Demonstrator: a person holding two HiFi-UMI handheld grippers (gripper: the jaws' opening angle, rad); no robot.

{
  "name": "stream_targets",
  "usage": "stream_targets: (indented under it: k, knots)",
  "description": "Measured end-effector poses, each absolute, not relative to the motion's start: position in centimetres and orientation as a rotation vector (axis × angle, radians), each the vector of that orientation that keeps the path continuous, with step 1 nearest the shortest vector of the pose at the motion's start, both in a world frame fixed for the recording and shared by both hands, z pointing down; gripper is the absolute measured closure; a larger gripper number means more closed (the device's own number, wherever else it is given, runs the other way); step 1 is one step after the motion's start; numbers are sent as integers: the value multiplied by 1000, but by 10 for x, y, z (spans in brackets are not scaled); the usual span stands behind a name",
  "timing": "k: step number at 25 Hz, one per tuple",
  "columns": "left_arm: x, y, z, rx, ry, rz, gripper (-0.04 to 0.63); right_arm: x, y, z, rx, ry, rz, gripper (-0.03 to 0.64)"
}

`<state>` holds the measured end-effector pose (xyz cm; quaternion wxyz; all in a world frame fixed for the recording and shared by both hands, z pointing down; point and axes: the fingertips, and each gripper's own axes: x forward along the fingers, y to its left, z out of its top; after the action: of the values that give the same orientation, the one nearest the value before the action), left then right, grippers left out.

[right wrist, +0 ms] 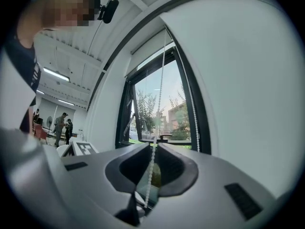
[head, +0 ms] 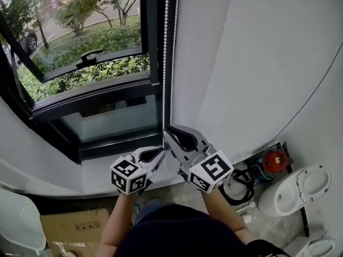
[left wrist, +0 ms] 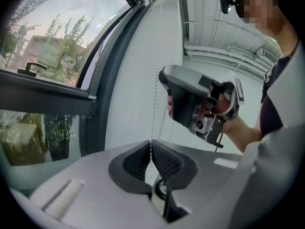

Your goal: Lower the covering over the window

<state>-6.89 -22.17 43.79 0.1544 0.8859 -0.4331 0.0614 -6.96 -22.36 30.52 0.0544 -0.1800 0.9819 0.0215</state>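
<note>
Left tool (head: 162, 152), right tool (head: 166, 128): each pinching bead chain (head: 165, 52), left just below right. Step: pulling down. Next, likely: regrip above right tool.

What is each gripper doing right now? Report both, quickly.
Left gripper: closed, pinching the bead chain.
Right gripper: closed on the bead chain too.

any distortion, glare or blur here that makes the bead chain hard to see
Head view: even daylight, sharp, bead chain clear against the dark window frame. Left gripper view: fisheye bend, black corners, chain faint on the white wall. Right gripper view: same bend, bright sky backlights the chain.
</note>
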Motion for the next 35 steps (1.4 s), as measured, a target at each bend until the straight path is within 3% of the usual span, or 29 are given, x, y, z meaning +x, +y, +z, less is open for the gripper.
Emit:
stream_targets:
  k: [12,23,32,35]
  knots:
    - [-44,-195,521,2396,-1098,248,574,-70,-223,305,-502,3000,31,603]
    - [-32,-202,521,2435,-1074,203,574,-58,-228,299,-479,3004,44,603]
    - [-15,-178,509,2532,-861,0,570,-62,-216,300,-146,3063,-96,604]
    - [-19,-175,497,2547,-841,-49,533,-61,-213,300,-44,3047,-150,604]
